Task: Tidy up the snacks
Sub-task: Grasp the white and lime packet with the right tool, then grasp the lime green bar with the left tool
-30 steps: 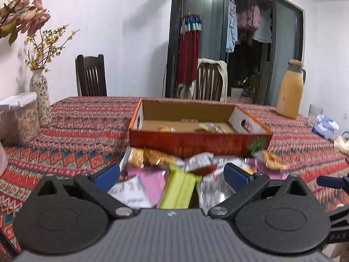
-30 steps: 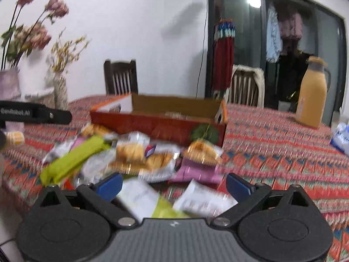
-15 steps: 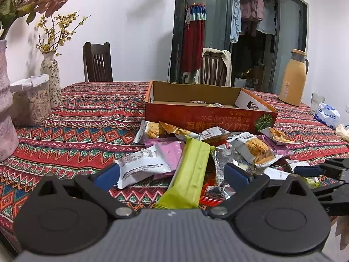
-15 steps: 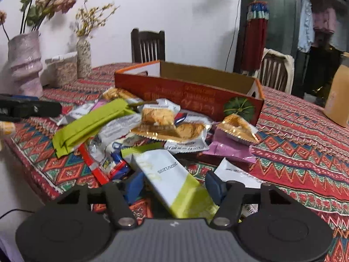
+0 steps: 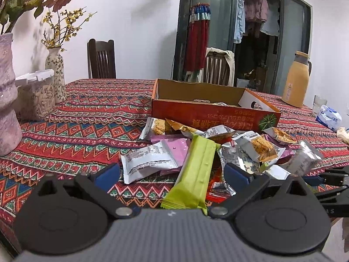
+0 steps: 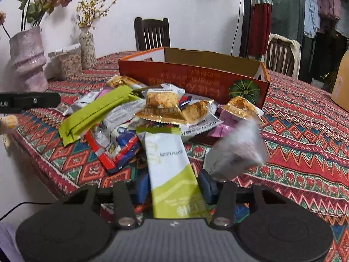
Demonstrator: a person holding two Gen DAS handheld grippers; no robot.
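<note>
- Right gripper (image 6: 173, 185): blue pads closed in on a white-and-green snack packet (image 6: 169, 159), one pad against each long edge. The packet lies lengthwise between the fingers, far end pointing toward the snack pile (image 6: 157, 111).
- A blurred silver packet (image 6: 236, 150) sits just beside the right finger, off the packet's right edge; whether it rests on the cloth cannot be told.
- Left of the held packet: a red-and-blue wrapper (image 6: 115, 146) touching or overlapping it, then a long lime-green bar (image 6: 98, 113).
- Left gripper (image 5: 172, 172): jaws wide apart, nothing between the pads. The near end of the lime-green bar (image 5: 194, 174) lies in the gap, touching neither pad; a white packet (image 5: 148, 160) is near the left pad.
- Orange cardboard box (image 6: 196, 76) stands open behind the pile, a few wrappers inside visible from the left wrist.
- Patterned tablecloth (image 5: 76, 126) underneath. Vases (image 6: 28, 59), a jar (image 5: 36, 96) and a yellow flask (image 5: 295, 80) stand well apart from the pile.
</note>
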